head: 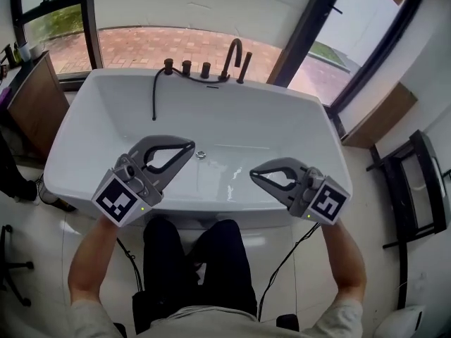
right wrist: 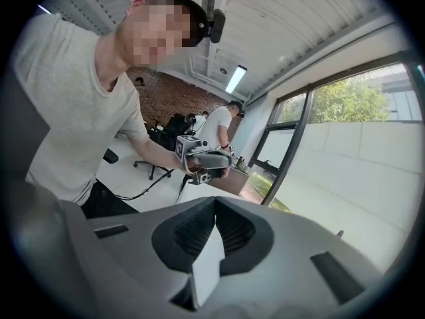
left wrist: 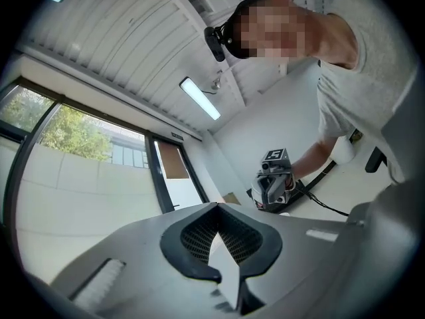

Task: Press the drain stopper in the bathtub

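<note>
Both tongs are clenched on nothing. The left tongs (head: 191, 146) and right tongs (head: 253, 174) hang over the near side of the white tub (head: 310, 139), tips turned inward. A dark faucet (head: 233, 56) stands on the far rim. The stopper (head: 201, 155) sits in the tub floor, just beside the left tips in the head view.
</note>
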Tool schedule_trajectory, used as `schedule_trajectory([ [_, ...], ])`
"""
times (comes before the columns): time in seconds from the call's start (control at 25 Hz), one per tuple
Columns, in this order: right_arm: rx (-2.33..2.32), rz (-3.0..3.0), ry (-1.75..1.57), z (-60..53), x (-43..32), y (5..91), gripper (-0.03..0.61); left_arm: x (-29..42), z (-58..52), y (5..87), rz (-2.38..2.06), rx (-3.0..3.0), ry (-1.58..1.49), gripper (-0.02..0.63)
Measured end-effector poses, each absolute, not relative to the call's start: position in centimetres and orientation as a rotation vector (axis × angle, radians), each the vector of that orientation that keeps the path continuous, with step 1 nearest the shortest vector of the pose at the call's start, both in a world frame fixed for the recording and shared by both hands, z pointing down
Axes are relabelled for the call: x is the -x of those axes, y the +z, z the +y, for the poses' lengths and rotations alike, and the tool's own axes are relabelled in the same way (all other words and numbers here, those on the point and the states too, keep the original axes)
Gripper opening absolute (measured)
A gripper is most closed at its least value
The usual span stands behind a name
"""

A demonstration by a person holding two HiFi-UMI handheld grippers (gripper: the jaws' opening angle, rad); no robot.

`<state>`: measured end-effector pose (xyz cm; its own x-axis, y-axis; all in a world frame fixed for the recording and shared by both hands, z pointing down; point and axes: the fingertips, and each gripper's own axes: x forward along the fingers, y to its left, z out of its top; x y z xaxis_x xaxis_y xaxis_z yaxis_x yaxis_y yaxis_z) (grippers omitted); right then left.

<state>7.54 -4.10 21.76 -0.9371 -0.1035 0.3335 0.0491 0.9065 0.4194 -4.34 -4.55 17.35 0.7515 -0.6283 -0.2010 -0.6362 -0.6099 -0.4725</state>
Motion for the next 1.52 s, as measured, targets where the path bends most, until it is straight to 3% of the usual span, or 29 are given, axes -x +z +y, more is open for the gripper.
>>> schedule_trajectory([
  [0.4,-0.097,-2.846,-0.335,-21.7,-1.4,25.1,0.000,5.7,-18.2,23.4,1.023,2.536,0.090,-0.008],
  [1.04,-0.327,-2.511,0.059,-40.0,1.6,53.1,0.000,8.3,-31.5,38.3,1.239,2.664,0.067,-0.008],
  [1.52,-0.326,-2.226,0.149,-44.6,2.2,73.1,0.000,8.4,-31.6,45.5,1.224,2.766,-0.066,-0.008],
])
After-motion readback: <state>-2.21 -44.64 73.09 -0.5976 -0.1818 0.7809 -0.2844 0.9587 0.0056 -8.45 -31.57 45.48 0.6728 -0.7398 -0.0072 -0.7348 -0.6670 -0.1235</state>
